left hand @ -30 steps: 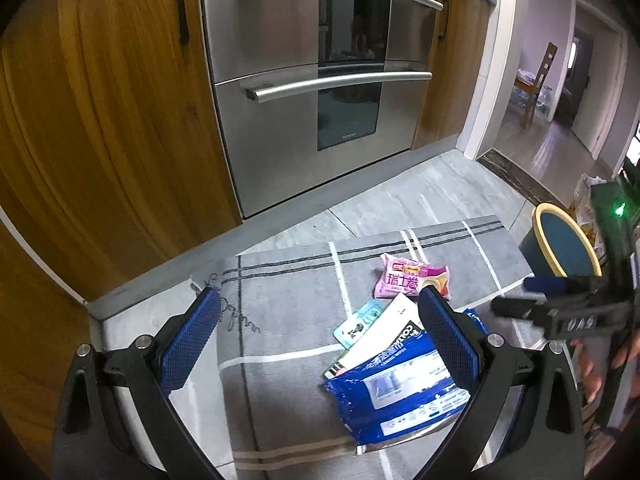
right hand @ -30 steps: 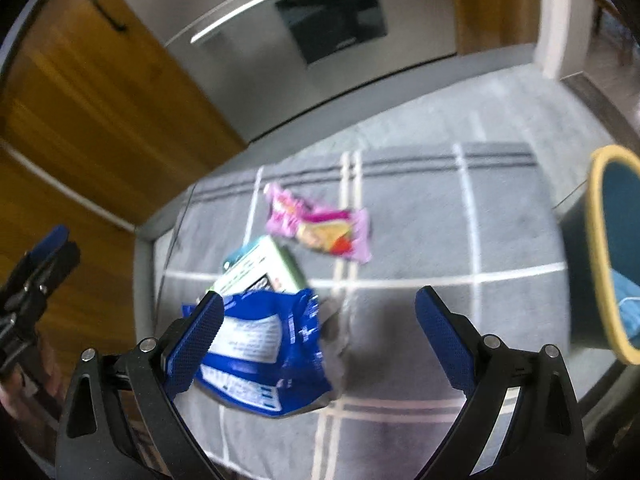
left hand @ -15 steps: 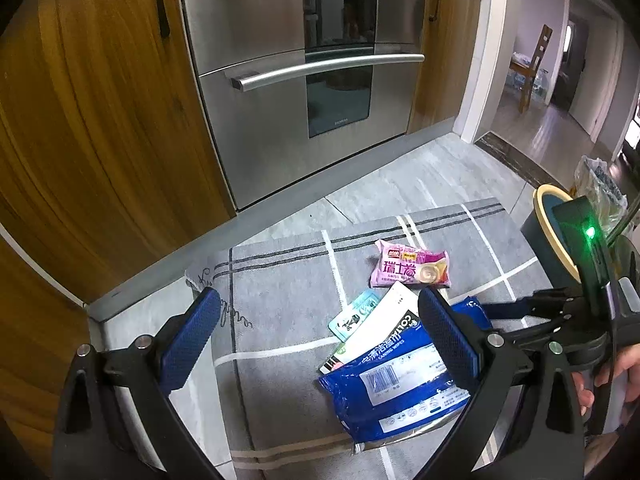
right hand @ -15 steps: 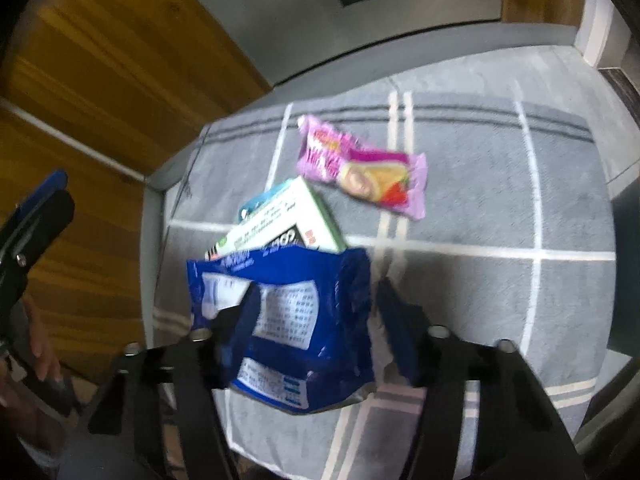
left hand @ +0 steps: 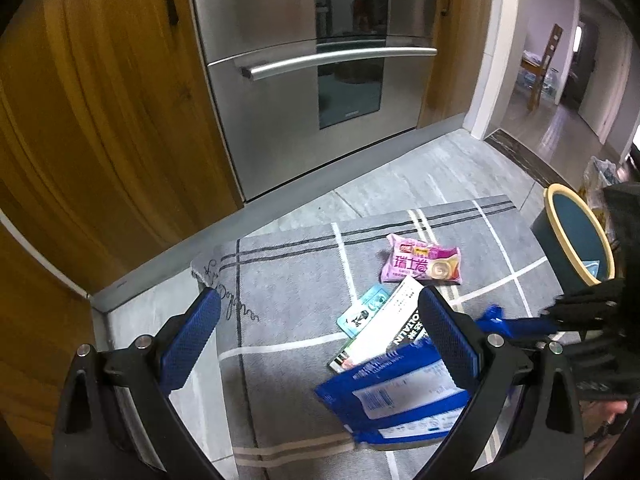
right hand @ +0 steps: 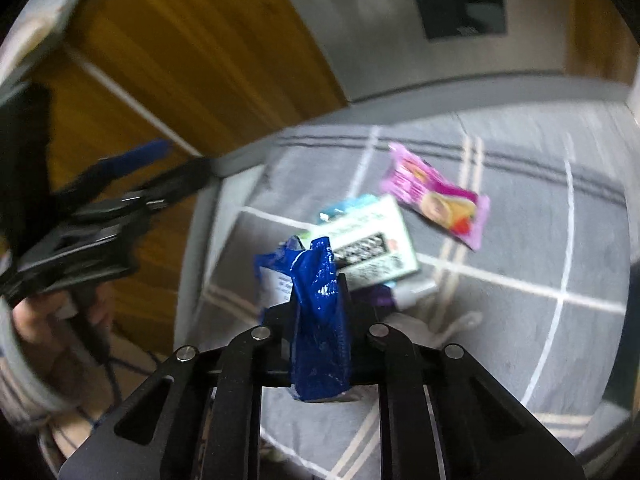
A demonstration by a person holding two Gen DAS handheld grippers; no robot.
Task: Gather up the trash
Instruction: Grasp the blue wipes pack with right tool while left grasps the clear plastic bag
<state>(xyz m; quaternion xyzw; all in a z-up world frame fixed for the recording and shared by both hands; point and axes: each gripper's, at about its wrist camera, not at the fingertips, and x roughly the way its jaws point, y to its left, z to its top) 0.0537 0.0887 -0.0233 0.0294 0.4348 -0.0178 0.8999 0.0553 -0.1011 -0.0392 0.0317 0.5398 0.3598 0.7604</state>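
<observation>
A blue wipes packet lies on the grey mat, one edge pinched in my right gripper, which is shut on the packet. A white card box and a small teal packet lie beside it, the box also in the right wrist view. A pink snack wrapper lies farther off, and it shows in the right wrist view. My left gripper is open and empty above the mat, left of the packet. The right gripper shows at the packet's right.
A dark bin with a yellow rim stands at the mat's right edge. A steel oven and wooden cabinets face the mat. A doorway with a chair opens at the far right.
My right gripper moved down onto the blue packet and shut on its edge, lifting and folding that side. My left gripper stayed open and shifted slightly.
</observation>
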